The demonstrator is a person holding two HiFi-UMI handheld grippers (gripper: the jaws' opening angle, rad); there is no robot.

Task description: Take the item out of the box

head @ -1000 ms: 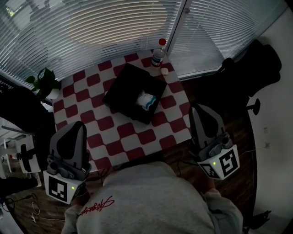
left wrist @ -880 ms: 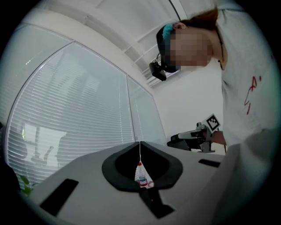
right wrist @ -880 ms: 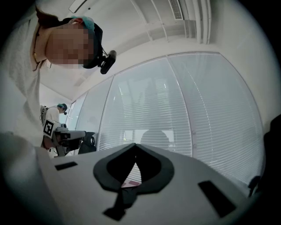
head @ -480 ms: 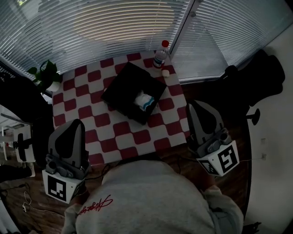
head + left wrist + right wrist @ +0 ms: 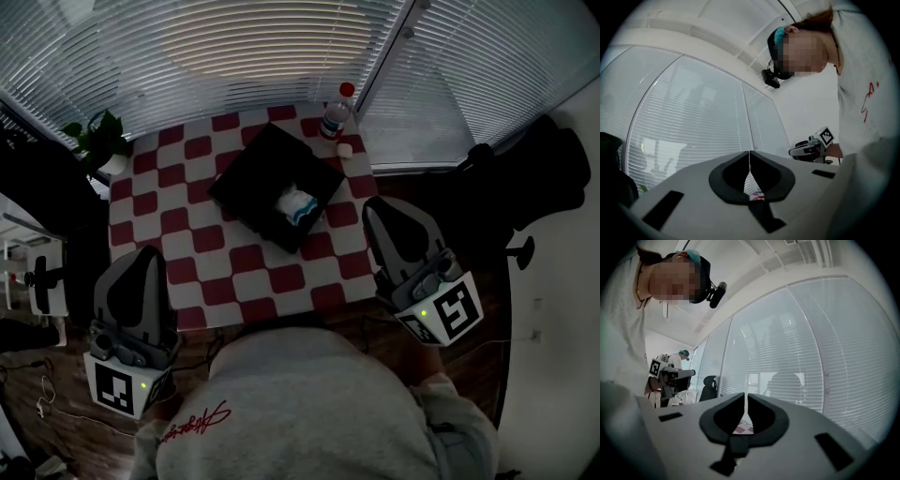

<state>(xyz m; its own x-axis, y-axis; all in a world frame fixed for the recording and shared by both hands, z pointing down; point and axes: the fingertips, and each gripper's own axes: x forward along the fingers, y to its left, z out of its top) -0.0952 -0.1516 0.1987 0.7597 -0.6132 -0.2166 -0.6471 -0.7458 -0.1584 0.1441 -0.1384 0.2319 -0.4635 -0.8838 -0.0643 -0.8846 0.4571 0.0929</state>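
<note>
**Both claws shut, item in the box**

The white packet [image 5: 295, 204] lies inside the black box [image 5: 248, 178] on the checkered tabletop [image 5: 187, 246], untouched. Left claw [image 5: 145, 253] and right claw [image 5: 379, 206] hover at the near edge, jaws pressed together on nothing — likely a ready pose before reaching in.

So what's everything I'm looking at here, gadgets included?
table: one, red-and-white check top, centre.
box: one, black, open, mid-table.
item: one, white with a blue stripe, inside the box.
bottle: one, clear with a red cap, table's far right corner.
small object: one, white, beside the bottle.
plant: one, green, by the table's far left corner.
blinds: white, over the windows beyond.
sweatshirt: one, grey, on the person.
left gripper: one, grey, jaws together, empty.
right gripper: one, grey, jaws together, empty.
</note>
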